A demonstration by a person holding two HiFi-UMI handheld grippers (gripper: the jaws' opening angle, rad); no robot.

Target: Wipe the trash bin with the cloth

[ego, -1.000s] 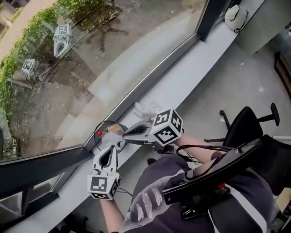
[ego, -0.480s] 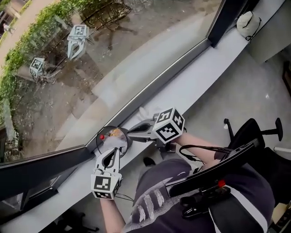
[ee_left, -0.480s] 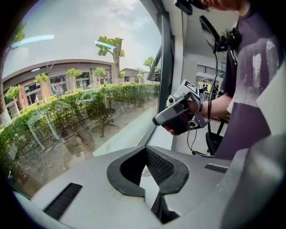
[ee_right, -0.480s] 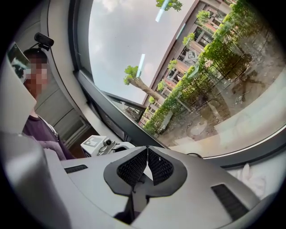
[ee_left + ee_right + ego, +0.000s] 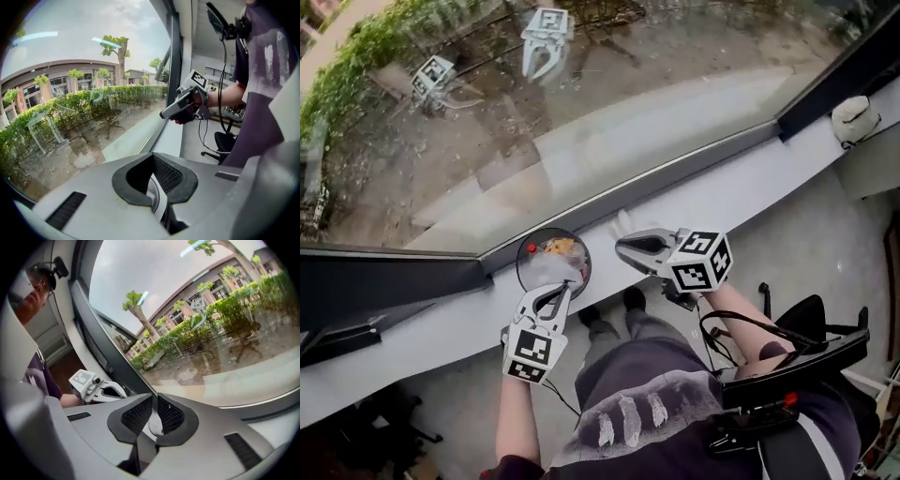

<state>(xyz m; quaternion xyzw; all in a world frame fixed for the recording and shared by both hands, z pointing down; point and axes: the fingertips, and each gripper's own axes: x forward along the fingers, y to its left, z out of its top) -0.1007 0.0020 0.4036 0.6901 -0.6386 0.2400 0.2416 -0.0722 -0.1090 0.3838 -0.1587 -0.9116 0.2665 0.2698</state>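
The small round trash bin (image 5: 520, 266) stood on the white window sill (image 5: 741, 192), close against the glass (image 5: 628, 103), with a pale liner (image 5: 546, 274) and some orange litter (image 5: 562, 247) inside. The left gripper (image 5: 562, 290) had its jaws together, the tips at the bin's near rim. Its own view showed the pads closed, with only a pale sliver in the slot behind them that could not be made out. The right gripper (image 5: 621, 246) also had its jaws closed, with no thing gripped that either view made plain, and it pointed leftwards along the sill. A second before, its tips had lain against the right side of the bin; now they stood clear of it, off to the right. The white cloth (image 5: 623, 224) lay crumpled on the sill just behind its nose, and whether the two touched could not be told. The left gripper had kept to the bin's near edge throughout. The head view had swung, so the sill ran across it rather than steeply upward.
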